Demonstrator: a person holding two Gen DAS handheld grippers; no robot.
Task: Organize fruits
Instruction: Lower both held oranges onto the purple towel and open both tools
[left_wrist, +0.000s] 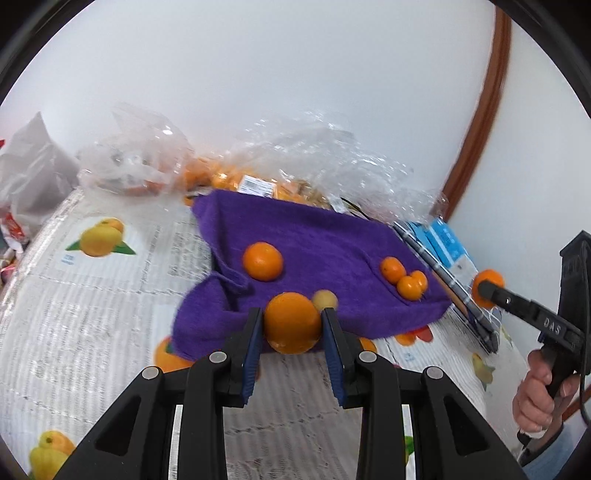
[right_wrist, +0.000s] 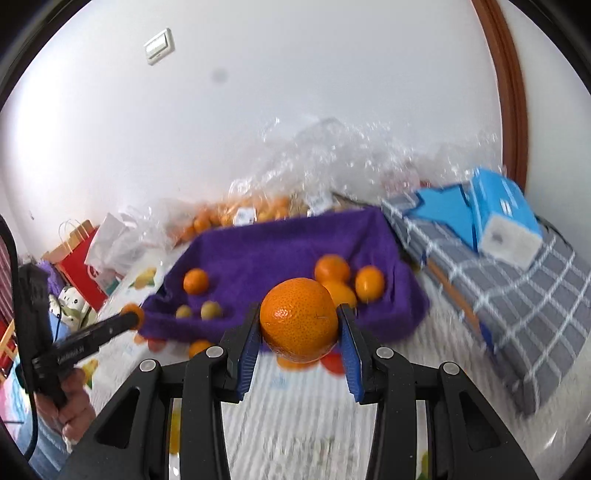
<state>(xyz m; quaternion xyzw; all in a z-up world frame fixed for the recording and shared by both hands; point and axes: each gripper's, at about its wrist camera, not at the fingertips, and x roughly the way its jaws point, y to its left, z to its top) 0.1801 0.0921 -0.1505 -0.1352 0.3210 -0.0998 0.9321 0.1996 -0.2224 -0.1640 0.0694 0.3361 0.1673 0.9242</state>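
A: Two pads of the left gripper (left_wrist: 291, 325) clamp an orange (left_wrist: 291, 322) over the purple towel (left_wrist: 325, 243); a glancing grip could let it roll.

B: Right view: right gripper (right_wrist: 300, 325) pinches a mandarin (right_wrist: 299, 319) above the towel's front edge; dropped, it might scatter the oranges (right_wrist: 332, 268) beyond.

Bare middle of purple towel (right_wrist: 280, 251) passable; crinkled plastic bags (right_wrist: 317, 158) block behind, blue box (right_wrist: 506, 221) right.

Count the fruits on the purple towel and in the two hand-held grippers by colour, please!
Orange fruits on the purple towel: 4
Yellow-green fruits on the towel: 2
Orange fruits gripped, one in the left hand-held gripper, one in the right hand-held gripper: 2
Total: 8
The fruits in the clear bag behind are too blurred to count.
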